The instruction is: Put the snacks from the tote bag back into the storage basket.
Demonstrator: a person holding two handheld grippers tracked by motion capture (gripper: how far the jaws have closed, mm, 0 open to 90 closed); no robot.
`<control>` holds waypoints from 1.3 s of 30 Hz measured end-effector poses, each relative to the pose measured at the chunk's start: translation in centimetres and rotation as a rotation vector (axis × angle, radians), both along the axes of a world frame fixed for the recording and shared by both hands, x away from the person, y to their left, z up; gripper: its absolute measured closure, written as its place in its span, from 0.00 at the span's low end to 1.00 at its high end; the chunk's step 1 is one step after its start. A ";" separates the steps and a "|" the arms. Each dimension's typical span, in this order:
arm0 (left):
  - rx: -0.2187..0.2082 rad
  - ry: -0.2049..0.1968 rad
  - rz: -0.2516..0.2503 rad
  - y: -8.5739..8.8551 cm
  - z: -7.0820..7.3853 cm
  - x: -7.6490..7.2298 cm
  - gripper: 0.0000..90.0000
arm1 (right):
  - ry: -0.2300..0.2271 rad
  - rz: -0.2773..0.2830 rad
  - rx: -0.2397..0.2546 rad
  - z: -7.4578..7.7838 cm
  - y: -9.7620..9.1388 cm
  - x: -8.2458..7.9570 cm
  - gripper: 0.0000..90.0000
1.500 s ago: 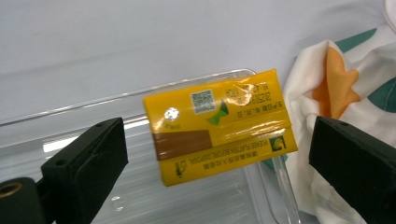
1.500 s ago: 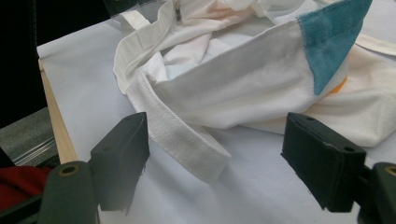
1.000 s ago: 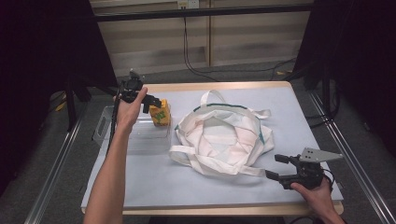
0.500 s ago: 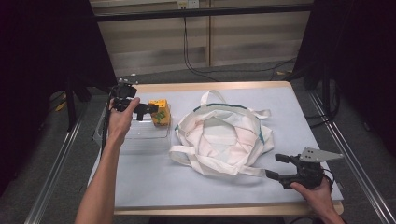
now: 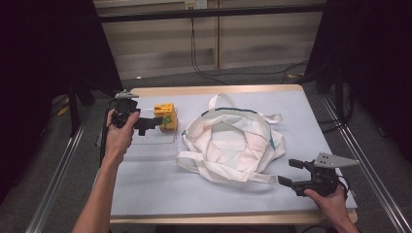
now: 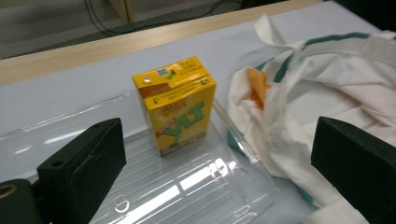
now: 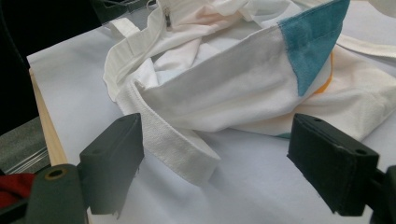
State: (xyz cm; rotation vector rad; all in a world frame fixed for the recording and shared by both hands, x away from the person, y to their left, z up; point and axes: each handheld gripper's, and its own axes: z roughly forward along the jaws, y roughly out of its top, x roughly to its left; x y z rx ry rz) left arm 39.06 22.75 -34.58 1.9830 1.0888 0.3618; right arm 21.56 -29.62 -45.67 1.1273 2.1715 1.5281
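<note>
Bench (image 5: pixel 145 194): pale grey top with a wooden edge, carrying everything below.
Bag (image 5: pixel 233 141): white cloth tote with teal trim, lying crumpled and flat at the middle of the bench, its straps spread loose around it; a strap end lies toward the near right corner. In the left claw view an orange patch shows inside its folds (image 6: pixel 327 84).
Tray (image 5: pixel 155 141): clear plastic, lying flat just left of the bag, its right edge close to the cloth; ribbed floor seen in the left claw view (image 6: pixel 187 182).
Carton (image 5: pixel 164 116): yellow drink box, upright at the far right corner of the tray, near the bag but apart from it; green lettering on its front (image 6: pixel 180 105).
Left claw (image 5: pixel 151 122): held above the tray's far side, aimed at the carton, jaws wide with nothing between them.
Right claw (image 5: pixel 290 172): low at the near right of the bench, aimed at the bag's strap, jaws just opened to their widest, pads off the cloth.
</note>
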 end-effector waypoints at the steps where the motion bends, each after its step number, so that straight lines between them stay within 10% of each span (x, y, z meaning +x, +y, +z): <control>1: 0.015 -0.010 -0.004 0.1 0.1 -0.3 0.04 | -0.002 0.001 -0.001 0.0 0.0 0.0 0.20; 16: -0.020 -0.173 0.017 1.3 -1.0 -6.0 0.03 | -0.008 -0.008 -0.009 0.1 -0.1 -0.3 0.19; 39: -0.032 -0.162 0.008 2.6 -6.3 -12.9 0.03 | -0.011 -0.012 -0.014 0.2 0.0 -0.2 0.19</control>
